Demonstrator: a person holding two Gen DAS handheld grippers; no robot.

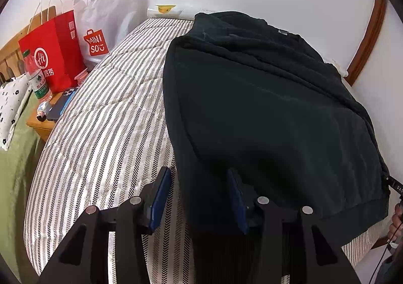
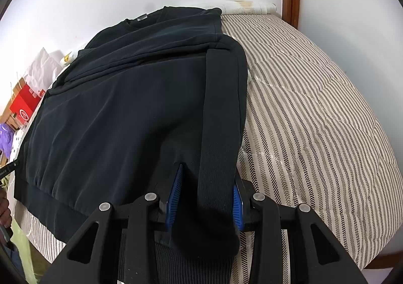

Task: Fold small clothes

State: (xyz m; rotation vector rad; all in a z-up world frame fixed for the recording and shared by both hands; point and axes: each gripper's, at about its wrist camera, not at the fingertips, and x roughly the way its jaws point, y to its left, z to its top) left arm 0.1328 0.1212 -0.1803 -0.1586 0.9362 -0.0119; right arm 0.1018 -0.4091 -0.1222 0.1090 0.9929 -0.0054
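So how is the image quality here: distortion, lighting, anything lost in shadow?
Left wrist view: heavy fisheye bending of the striped bedcover, dark vignette in the corners, even light; the black sweatshirt loses detail in shadow near the left gripper. Right wrist view: same curvature, sharp stripes, the right gripper and the dark cloth between its fingers merge.

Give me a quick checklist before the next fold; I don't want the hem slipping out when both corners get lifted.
1. Right hand-held gripper has fabric between its pads: ok; a folded strip of the black sweatshirt fills the gap.
2. Left hand-held gripper has the hem corner between its pads: ok, though whether the pads pinch it firmly: cannot tell.
3. Sleeves already folded in over the body: ok.
4. Sweatshirt lies flat on the striped quilt: ok, only mild wrinkles.
5. Red bag and water bottle stay apart from the garment: ok.
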